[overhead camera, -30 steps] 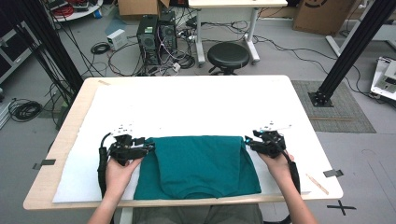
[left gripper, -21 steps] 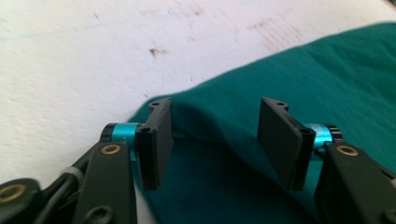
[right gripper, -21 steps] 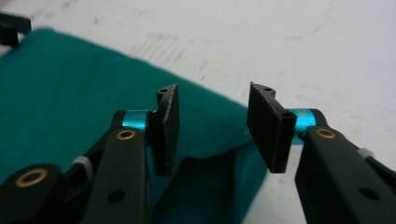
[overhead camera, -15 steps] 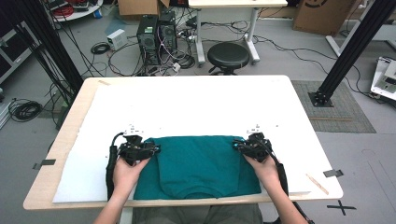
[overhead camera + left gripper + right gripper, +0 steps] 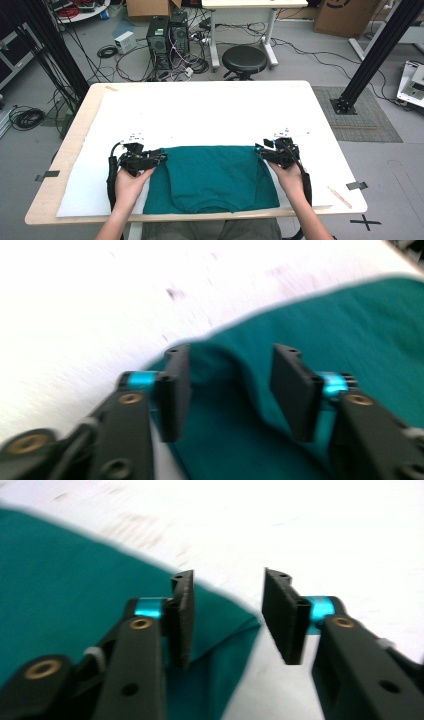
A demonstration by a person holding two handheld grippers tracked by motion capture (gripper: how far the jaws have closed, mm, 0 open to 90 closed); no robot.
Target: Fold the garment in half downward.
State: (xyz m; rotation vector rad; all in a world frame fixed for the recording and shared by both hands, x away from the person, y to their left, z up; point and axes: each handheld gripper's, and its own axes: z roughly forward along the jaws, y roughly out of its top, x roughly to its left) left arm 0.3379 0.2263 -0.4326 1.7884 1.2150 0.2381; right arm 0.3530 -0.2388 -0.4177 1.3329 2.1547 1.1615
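wood table, white sheet, teal shirt

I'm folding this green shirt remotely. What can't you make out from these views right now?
- Green shirt: near hem in the high view, where it runs to the table edge.
- Left tongs: left gripper view is motion-blurred; cloth bunches between the open jaws, contact unclear.
- Right tongs: right gripper view is soft; the number of layers at the shirt corner is unreadable.

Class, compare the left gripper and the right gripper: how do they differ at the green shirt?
The left gripper straddles a raised fold of the green shirt; the right gripper straddles its flat corner and bare white cover. Both have just opened, cloth between their fingers, unpressed.
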